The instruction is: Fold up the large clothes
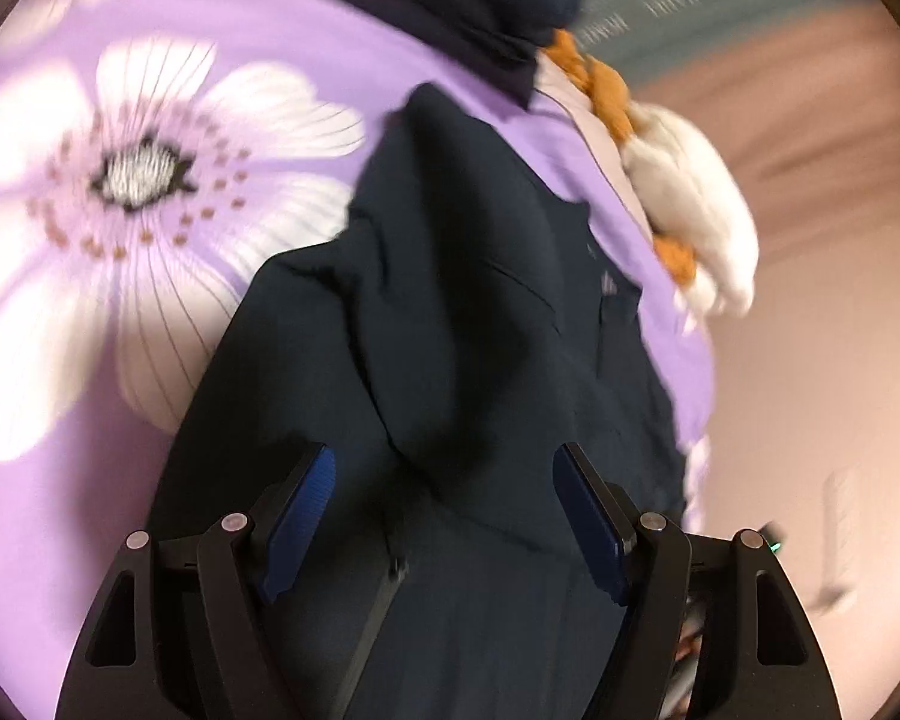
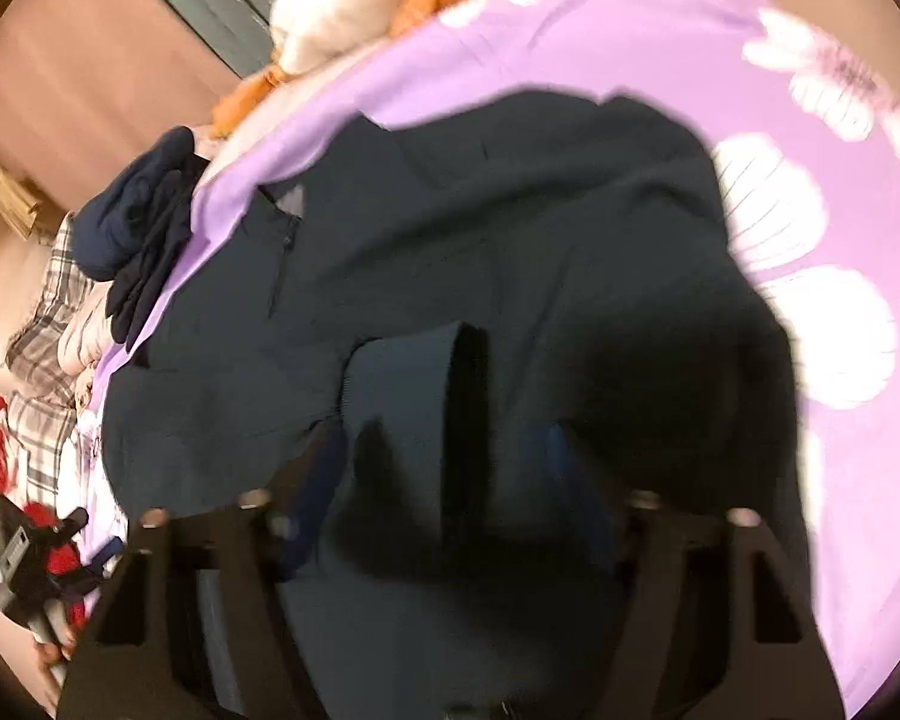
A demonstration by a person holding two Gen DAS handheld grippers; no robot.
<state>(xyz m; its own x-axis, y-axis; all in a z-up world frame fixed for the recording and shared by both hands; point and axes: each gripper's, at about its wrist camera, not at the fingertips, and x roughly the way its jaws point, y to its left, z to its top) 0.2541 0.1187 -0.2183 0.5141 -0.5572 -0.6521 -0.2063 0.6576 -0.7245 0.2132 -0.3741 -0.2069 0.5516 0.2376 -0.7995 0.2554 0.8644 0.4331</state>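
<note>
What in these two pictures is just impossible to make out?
- Right wrist view: the right gripper is smeared by motion blur and dark against the navy jacket; whether its fingers pinch cloth cannot be told.
- Left wrist view: the jacket's small chest logo is too blurred to read.
- Right wrist view: the plaid and red clothes are cut off by the left edge.
- Both views: the jacket hides much of the purple flowered sheet.

matt dark cloth jacket (image 1: 450, 300)

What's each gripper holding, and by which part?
Left gripper: nothing, jaws open above the dark jacket. Right gripper: jacket cuff lies between its jaws, but blur hides any contact, so cannot tell.
</note>
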